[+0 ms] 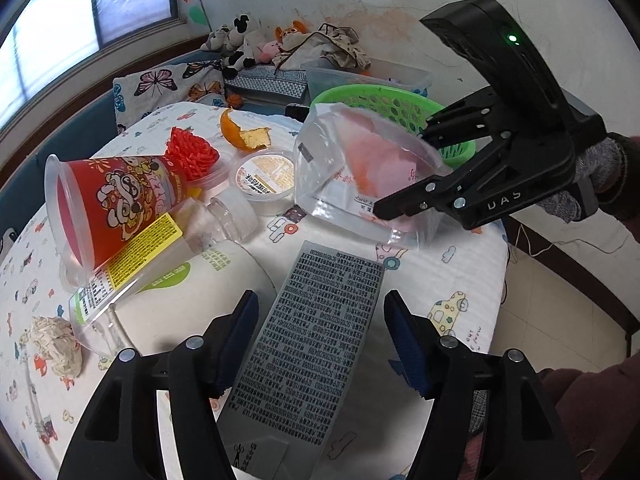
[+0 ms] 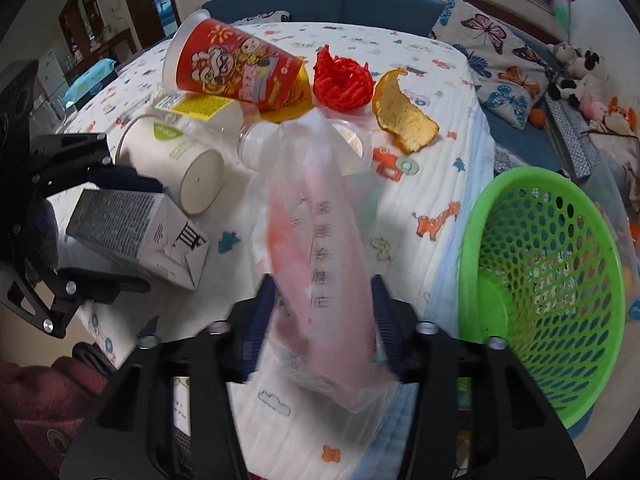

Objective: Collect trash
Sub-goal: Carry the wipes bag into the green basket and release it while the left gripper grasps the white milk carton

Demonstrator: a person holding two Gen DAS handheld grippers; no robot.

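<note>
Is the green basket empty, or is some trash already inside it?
Empty, as far as visible: the green basket shows only bare mesh wall and floor inside.
</note>
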